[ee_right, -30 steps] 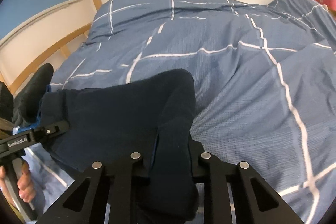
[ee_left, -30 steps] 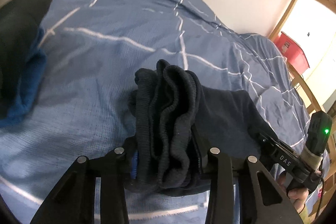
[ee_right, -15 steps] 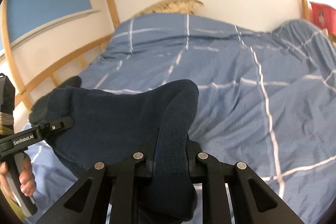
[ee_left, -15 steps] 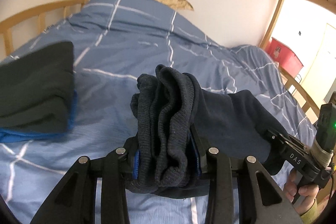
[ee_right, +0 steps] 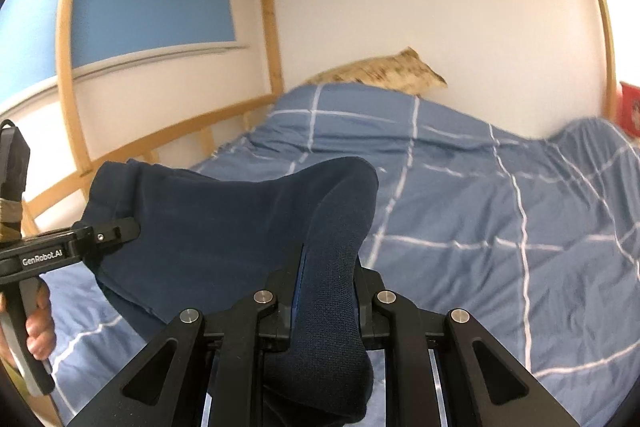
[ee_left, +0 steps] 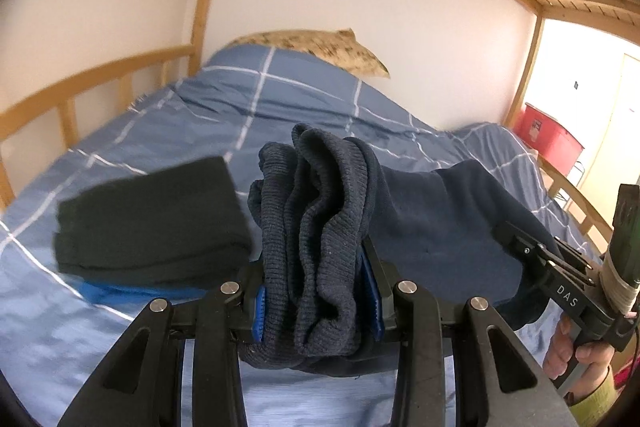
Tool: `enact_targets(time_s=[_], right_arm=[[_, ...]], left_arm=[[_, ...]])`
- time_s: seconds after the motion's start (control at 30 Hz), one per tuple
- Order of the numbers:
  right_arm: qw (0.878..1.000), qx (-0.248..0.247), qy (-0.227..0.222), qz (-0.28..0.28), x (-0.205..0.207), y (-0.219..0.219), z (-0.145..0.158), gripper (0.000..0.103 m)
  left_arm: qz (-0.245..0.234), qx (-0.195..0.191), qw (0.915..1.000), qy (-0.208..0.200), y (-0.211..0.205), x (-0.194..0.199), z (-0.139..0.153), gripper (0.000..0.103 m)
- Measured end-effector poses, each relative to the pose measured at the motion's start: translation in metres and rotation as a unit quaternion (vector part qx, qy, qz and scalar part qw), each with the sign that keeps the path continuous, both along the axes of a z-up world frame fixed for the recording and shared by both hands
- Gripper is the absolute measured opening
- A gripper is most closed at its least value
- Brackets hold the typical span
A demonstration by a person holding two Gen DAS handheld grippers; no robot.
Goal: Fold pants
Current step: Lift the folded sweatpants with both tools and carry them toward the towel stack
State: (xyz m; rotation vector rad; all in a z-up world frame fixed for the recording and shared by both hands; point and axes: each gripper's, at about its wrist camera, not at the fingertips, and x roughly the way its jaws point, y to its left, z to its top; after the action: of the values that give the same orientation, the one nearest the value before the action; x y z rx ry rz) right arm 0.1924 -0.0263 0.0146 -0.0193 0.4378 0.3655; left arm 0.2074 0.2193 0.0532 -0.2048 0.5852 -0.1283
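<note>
Dark navy pants point(ee_left: 432, 227) hang stretched in the air between my two grippers, above the bed. My left gripper point(ee_left: 318, 291) is shut on a bunched ribbed band of the pants point(ee_left: 316, 227). My right gripper point(ee_right: 326, 291) is shut on another ribbed edge of the pants point(ee_right: 224, 227). The right gripper also shows at the right of the left wrist view point(ee_left: 560, 279). The left gripper shows at the left of the right wrist view point(ee_right: 80, 247).
A blue checked duvet point(ee_right: 480, 207) covers the bed. A folded dark garment on a blue one point(ee_left: 152, 223) lies at the left. A patterned pillow point(ee_left: 320, 47) is at the head. Wooden rails point(ee_left: 80, 95) run along the left side. A red box point(ee_left: 548, 139) stands at the right.
Both grippers have lifted and tilted up with the pants, so the walls and bunk ceiling come into view. The folded pile now appears closer to the left gripper.
</note>
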Motion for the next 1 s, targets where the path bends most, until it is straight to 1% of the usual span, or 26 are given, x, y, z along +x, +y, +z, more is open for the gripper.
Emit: enact_targets(time_s=[0.13, 0.27, 0.57, 0.7, 0.83, 1.0], right_arm=[[1.0, -0.01, -0.011, 0.016, 0.001, 0.032, 0.012, 0.018], [0.999, -0.026, -0.025, 0.032, 0.005, 0.066, 0.023, 0.018], [0.996, -0.052, -0.04, 0.063, 0.036, 0.136, 0.035, 0.018], [0.994, -0.065, -0.048, 0.075, 0.053, 0.166, 0.035, 0.018], [0.992, -0.076, -0.05, 0.088, 0.075, 0.194, 0.03, 0.018], [0.989, -0.096, -0.047, 0.105, 0.102, 0.23, 0.01, 0.018]], left_arm=[[0.012, 0.014, 0.9998, -0.01, 0.027, -0.006, 0.013, 0.037], [0.024, 0.023, 0.9993, -0.018, 0.054, -0.005, 0.019, 0.037], [0.052, 0.033, 0.9978, -0.023, 0.117, 0.016, 0.024, 0.037], [0.064, 0.031, 0.9973, -0.017, 0.144, 0.033, 0.019, 0.037], [0.075, 0.027, 0.9968, -0.007, 0.171, 0.05, 0.006, 0.037], [0.089, 0.013, 0.9959, 0.011, 0.204, 0.068, -0.02, 0.037]])
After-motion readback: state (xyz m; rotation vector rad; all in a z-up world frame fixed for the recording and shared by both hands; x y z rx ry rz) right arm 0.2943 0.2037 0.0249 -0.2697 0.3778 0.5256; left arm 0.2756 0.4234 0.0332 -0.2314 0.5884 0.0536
